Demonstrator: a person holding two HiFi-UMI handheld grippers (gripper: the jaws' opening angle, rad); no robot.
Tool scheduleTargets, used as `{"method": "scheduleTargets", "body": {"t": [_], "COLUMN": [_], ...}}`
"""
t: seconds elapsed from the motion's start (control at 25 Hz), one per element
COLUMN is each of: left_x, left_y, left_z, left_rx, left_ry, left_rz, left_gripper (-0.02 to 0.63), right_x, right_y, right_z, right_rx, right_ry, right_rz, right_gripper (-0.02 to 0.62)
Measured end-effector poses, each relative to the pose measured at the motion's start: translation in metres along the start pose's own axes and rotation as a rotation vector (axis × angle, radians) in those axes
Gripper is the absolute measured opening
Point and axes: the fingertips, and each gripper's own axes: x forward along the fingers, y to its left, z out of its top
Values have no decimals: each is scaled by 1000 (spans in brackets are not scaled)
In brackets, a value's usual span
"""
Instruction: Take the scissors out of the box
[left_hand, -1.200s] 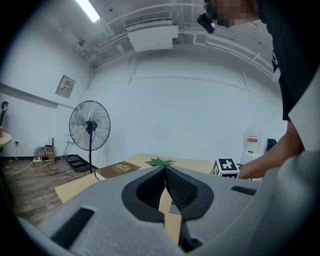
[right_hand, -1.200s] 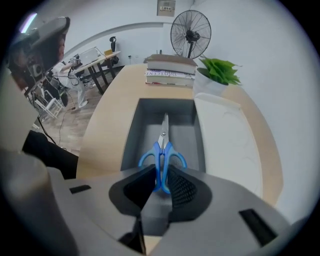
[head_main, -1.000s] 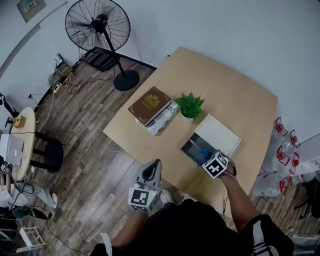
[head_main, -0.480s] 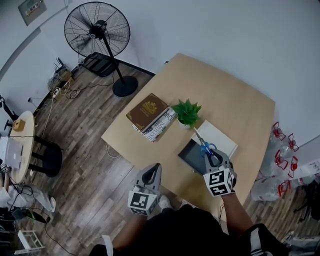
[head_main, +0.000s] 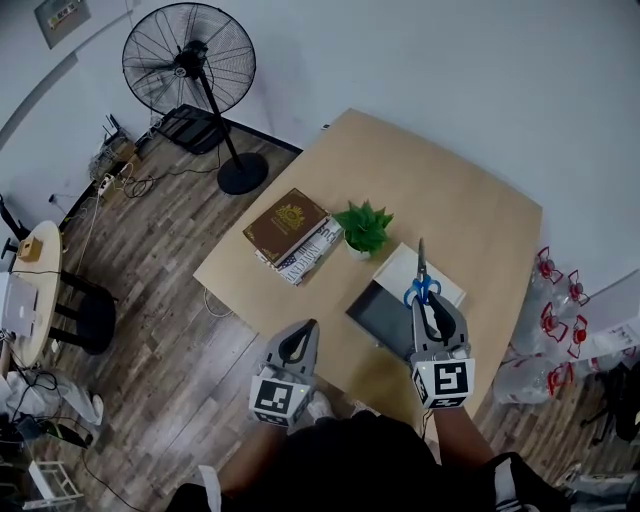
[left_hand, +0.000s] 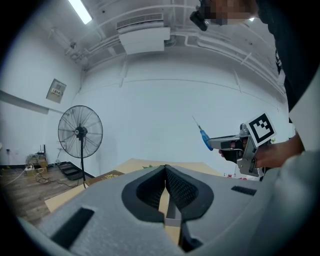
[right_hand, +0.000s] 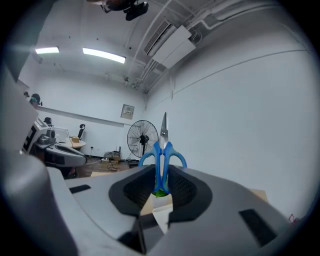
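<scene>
An office-like room: pedestal fan (head_main: 188, 60), plank floor (head_main: 160, 300), wooden table (head_main: 470, 210), ceiling air conditioner (left_hand: 145, 39).

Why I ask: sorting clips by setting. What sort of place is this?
Probably an office or workroom: a wooden table with books and a potted plant, a pedestal fan, and a ceiling air-conditioning unit.

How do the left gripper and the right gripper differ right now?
The right gripper is shut on the blue-handled scissors; the left gripper has its jaws together on nothing. In the head view, the right gripper shows above the open box, the left gripper at the near edge of the table. Both carry a marker cube.
</scene>
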Motion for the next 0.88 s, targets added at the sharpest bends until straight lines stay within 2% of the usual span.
{"method": "scheduleTargets", "body": {"t": [0.16, 0.88], "left_x": [4, 6], "left_y": [-1, -3], "left_z": [4, 10], "left_rx": [-2, -3], "left_ry": [-9, -25], "left_rz": [-7, -11], "left_gripper": [0, 0], "right_x": [-1, -3], "right_y": [7, 11], "right_z": [4, 3], "right_rx": [11, -12], "right_ry": [-9, -24], "right_rz": [27, 18], "right_gripper": [74, 72]}}
